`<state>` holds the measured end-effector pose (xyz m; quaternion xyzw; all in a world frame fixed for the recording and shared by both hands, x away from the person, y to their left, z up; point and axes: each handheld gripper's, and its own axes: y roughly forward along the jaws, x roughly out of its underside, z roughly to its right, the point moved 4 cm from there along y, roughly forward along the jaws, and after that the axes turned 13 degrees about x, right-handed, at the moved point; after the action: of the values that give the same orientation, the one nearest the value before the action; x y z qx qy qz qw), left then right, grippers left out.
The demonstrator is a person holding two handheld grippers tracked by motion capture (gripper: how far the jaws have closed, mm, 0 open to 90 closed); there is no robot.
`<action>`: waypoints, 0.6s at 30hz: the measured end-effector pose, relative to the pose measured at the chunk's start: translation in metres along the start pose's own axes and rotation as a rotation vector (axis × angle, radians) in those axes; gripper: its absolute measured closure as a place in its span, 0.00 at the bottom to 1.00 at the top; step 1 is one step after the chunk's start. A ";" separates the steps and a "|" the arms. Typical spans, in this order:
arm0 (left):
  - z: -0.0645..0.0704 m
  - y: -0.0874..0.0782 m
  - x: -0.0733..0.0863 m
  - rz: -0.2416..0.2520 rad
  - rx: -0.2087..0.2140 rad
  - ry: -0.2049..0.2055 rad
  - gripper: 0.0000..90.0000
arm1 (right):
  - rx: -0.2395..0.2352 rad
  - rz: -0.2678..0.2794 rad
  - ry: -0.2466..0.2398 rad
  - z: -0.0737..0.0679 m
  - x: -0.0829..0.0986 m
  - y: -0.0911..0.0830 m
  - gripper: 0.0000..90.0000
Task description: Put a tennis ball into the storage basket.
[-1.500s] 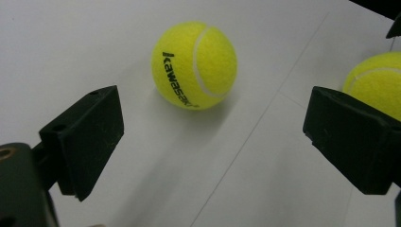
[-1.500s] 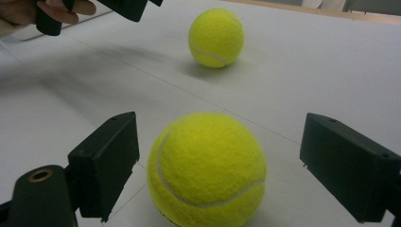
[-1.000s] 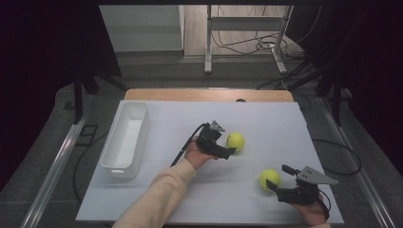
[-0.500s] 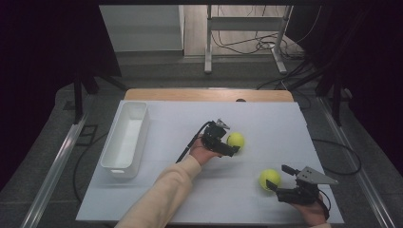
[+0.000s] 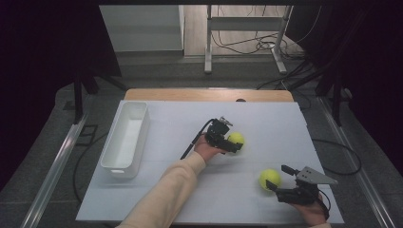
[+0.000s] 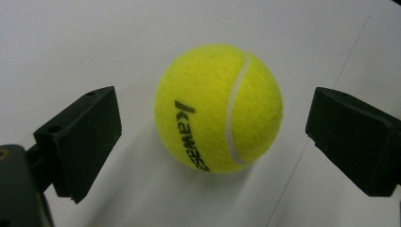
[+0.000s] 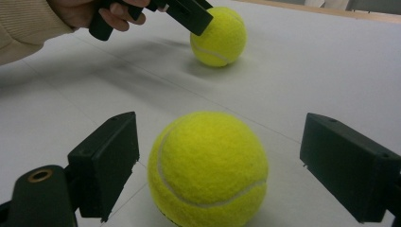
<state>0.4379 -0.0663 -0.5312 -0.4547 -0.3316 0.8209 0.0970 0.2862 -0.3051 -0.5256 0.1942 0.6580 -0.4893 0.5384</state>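
Two yellow tennis balls lie on the white table top [image 5: 171, 190]. The far ball [image 5: 236, 138] [image 6: 218, 108] [image 7: 218, 36] rests near the table's middle, and my left gripper [image 5: 233, 144] [image 6: 215, 142] is open around it, one jaw on each side with gaps to the felt. The near ball [image 5: 269, 178] [image 7: 208, 165] sits at the front right. My right gripper [image 5: 278, 180] [image 7: 220, 170] stands open just behind it, jaws flanking the ball without touching. In the right gripper view the left gripper [image 7: 189, 12] hovers over the far ball.
A long white bin [image 5: 126, 137], with nothing inside, stands along the table's left side. A wooden strip [image 5: 204, 94] edges the far side. Cables and a metal frame [image 5: 247, 42] lie on the floor beyond. A cream sleeve [image 5: 166, 194] crosses the front middle.
My left gripper has moved forward and right, closing in over the far ball until its jaws flank it. The right gripper and near ball have stayed put.
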 end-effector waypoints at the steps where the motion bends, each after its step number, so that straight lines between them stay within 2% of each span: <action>1: -0.001 0.002 0.000 -0.001 0.000 0.000 0.05 | -0.001 0.000 0.000 0.000 0.000 0.000 0.14; 9: -0.004 0.015 0.000 -0.013 0.009 -0.019 0.06 | 0.000 -0.004 -0.006 0.000 0.001 0.001 0.14; 11: -0.004 0.016 -0.001 -0.008 0.033 -0.031 0.06 | 0.000 -0.005 -0.009 0.000 0.001 0.001 0.15; 14: -0.005 0.017 -0.001 -0.010 0.019 -0.019 0.08 | 0.002 -0.009 -0.012 0.000 0.001 0.001 0.15; 18: -0.006 0.016 -0.001 -0.006 0.023 -0.017 0.17 | 0.003 -0.008 -0.012 0.000 0.001 0.001 0.14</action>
<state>0.4456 -0.0765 -0.5431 -0.4454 -0.3242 0.8283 0.1021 0.2865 -0.3049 -0.5271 0.1895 0.6549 -0.4934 0.5401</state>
